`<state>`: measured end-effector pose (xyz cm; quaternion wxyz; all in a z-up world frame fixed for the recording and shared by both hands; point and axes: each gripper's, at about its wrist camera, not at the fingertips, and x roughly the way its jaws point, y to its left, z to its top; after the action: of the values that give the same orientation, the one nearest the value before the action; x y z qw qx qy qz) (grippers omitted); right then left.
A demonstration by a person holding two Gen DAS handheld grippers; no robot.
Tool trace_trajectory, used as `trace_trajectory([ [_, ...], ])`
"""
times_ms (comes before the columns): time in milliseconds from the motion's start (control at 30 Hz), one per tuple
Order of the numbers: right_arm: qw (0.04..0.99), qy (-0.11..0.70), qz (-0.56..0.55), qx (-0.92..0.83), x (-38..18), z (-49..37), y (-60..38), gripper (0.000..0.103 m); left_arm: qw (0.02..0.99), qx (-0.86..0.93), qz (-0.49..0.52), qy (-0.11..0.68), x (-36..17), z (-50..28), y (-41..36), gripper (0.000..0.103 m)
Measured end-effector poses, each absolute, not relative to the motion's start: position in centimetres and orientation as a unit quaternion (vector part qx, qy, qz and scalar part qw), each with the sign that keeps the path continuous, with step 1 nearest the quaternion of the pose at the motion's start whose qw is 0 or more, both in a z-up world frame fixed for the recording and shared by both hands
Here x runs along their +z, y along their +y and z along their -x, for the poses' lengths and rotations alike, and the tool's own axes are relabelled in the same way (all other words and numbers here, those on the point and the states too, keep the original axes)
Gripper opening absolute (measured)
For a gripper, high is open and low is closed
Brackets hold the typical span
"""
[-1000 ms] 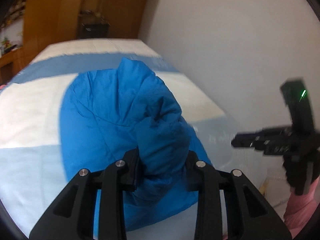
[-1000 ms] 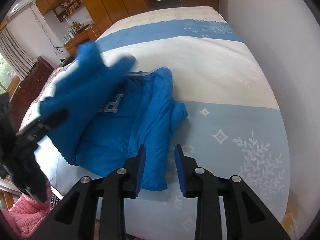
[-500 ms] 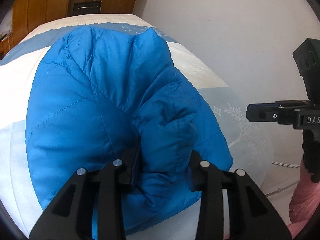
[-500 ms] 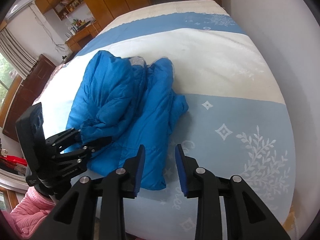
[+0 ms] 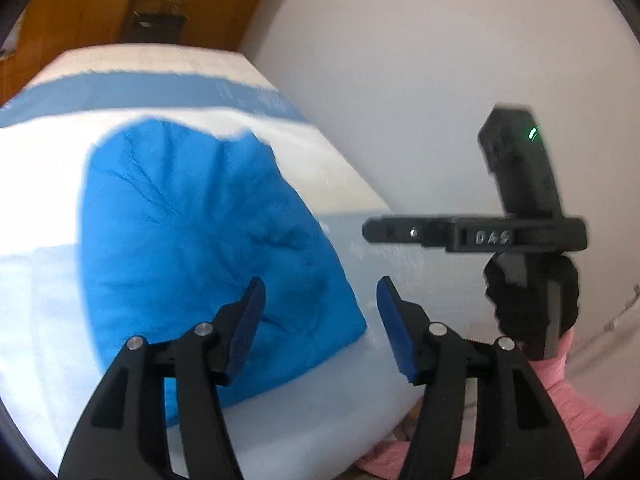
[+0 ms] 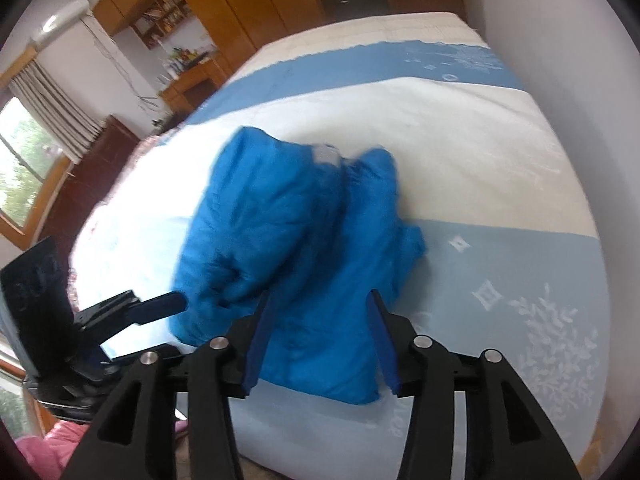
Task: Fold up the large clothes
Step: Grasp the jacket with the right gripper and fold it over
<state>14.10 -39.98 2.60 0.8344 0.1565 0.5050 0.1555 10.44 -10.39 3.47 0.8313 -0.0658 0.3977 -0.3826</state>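
Bedding in broad bands of white, mid blue and pale blue is spread over the bed (image 6: 480, 128), and the pale band nearest the cameras is printed with white stars and leafy sprigs. A blue padded jacket (image 6: 304, 248) is laid on this cover near the foot edge, bunched and partly folded over itself, with a grey patch seen at its far end. The bed is set along a plain white wall (image 5: 420, 80) on its right side. Wooden wardrobes (image 6: 256, 4) are seen beyond the head of the bed, with open shelves of small items and a wooden desk beside them; what lies on them is too small to be made out. A curtained window (image 6: 28, 168) and a dark wooden cabinet (image 6: 100, 168) are found on the left of the room.

The left gripper (image 5: 320, 320) is held open just in front of the jacket's near edge, nothing being gripped. The right gripper (image 6: 320, 336) is likewise held open over the jacket's near corner, its blue pads spread apart and empty. Each gripper is seen side-on by the other's camera. Pink sleeves (image 5: 568, 412) are seen behind the handles.
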Motion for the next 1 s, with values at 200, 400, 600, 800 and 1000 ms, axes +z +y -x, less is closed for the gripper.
trace_trajectory([
  [200, 0.807, 0.522, -0.189, 0.199, 1.6, -17.1, -38.4, 0.066, 0.898, -0.191, 0.048, 0.392, 3.2, -15.0, -5.9, 0.057],
  [400, 0.774, 0.563, -0.199, 0.211, -1.2, -20.7, -36.2, 0.070, 0.889, -0.150, 0.045, 0.430, 0.4, -18.2, -5.5, 0.056],
  [600, 0.756, 0.579, -0.217, 0.216, -3.3, -22.8, -35.9, 0.076, 0.884, -0.139, 0.041, 0.444, -1.4, -19.4, -5.5, 0.056],
  [800, 0.745, 0.586, -0.222, 0.228, -4.5, -24.4, -35.2, 0.077, 0.885, -0.142, 0.038, 0.441, -1.9, -19.7, -5.3, 0.057],
  [1000, 0.742, 0.589, -0.220, 0.232, -5.7, -25.1, -34.1, 0.070, 0.888, -0.141, 0.036, 0.435, -2.0, -19.5, -5.1, 0.057],
])
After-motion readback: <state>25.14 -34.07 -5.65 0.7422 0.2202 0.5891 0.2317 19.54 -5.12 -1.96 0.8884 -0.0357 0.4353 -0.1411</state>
